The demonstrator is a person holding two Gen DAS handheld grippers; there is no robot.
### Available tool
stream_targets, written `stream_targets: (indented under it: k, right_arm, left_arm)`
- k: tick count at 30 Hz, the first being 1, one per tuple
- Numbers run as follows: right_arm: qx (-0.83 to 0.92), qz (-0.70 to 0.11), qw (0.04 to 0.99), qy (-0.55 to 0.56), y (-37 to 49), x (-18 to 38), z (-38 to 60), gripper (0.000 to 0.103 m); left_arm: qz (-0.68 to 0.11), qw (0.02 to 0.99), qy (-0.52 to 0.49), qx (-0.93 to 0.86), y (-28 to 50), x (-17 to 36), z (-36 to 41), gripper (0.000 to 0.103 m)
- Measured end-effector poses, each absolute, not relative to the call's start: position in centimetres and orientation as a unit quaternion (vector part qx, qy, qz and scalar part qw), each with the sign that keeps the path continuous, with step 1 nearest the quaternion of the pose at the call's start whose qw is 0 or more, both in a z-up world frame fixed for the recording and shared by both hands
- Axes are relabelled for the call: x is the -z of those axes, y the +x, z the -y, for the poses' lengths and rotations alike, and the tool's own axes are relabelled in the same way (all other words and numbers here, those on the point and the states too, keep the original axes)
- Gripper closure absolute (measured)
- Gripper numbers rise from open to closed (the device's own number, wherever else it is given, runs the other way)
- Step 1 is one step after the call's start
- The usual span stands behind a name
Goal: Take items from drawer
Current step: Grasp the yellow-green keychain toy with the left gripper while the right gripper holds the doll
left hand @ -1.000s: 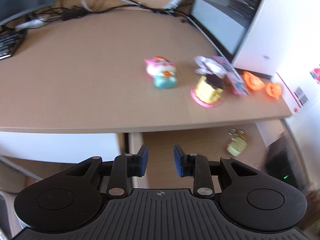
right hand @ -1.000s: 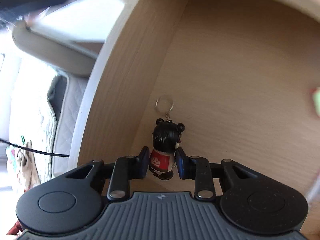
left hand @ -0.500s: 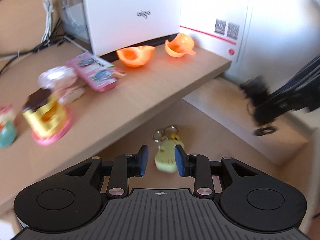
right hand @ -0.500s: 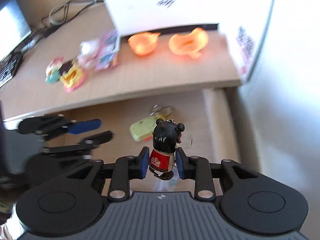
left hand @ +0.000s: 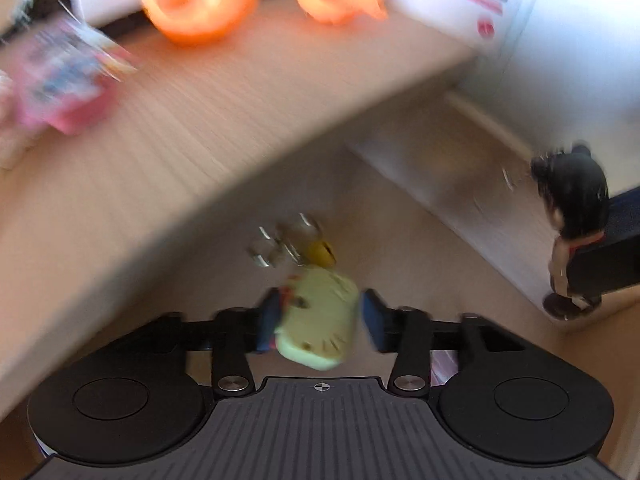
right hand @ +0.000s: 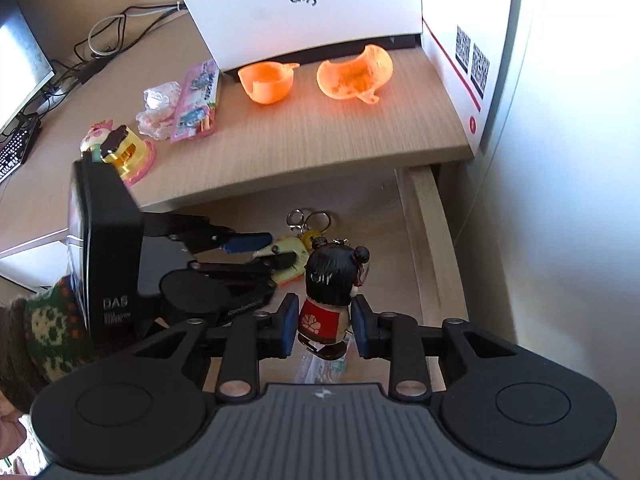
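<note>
Step in hand: second pickup from the open light-wood drawer (right hand: 430,216). The right tool (right hand: 325,322) is clamped on a small black-haired doll keychain in a red dress (right hand: 330,292), pads pressed to the dress on both sides, doll held above the drawer floor. The left tool (left hand: 320,314) has just been opening its jaws and now stands wide, straddling a flat pale yellow-green keychain charm with metal rings (left hand: 318,316) that lies on the drawer floor; the charm sits between the pads, a gap shows at the right pad, and contact at the left pad cannot be settled through the blur. Judgement: the next move calls for closing the left tool squarely on the charm's flat sides before lifting, and keeping clear of the right tool, which hangs just beside it. The doll presumably goes to the wood-grain counter (right hand: 320,136), where two orange plastic shell halves (right hand: 268,82), a pink printed packet (right hand: 196,100) and a gold-and-pink toy (right hand: 126,152) already lie near a white box (right hand: 304,8). Hard to read: the left wrist view is motion-smeared, so the rings and a small yellow bell-like piece are vague. Something pale and clear lies in the drawer under the right tool, mostly hidden. A patterned knit sleeve (right hand: 48,320) shows at the left edge.
</note>
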State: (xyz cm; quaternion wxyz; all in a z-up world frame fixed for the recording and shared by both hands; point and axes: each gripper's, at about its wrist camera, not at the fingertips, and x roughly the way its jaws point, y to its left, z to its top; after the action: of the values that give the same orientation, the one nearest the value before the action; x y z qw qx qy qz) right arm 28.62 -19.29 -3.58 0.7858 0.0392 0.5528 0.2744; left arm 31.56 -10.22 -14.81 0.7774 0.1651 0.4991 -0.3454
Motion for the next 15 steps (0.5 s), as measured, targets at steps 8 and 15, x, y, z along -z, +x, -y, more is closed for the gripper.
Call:
stream_targets:
  k: [8,15]
  right_arm:
    - [-0.269,-0.553,0.787,0.038,28.7,4.1,19.4,0.075]
    - [-0.272,-0.554,0.786,0.027,28.3,4.5,19.0,0.075]
  left_arm:
    - [-0.499,0.783,0.106,0.355,31.8,15.4,10.3,0.054]
    - [-0.568,0.761,0.039,0.311,30.2,14.8,7.5,0.057]
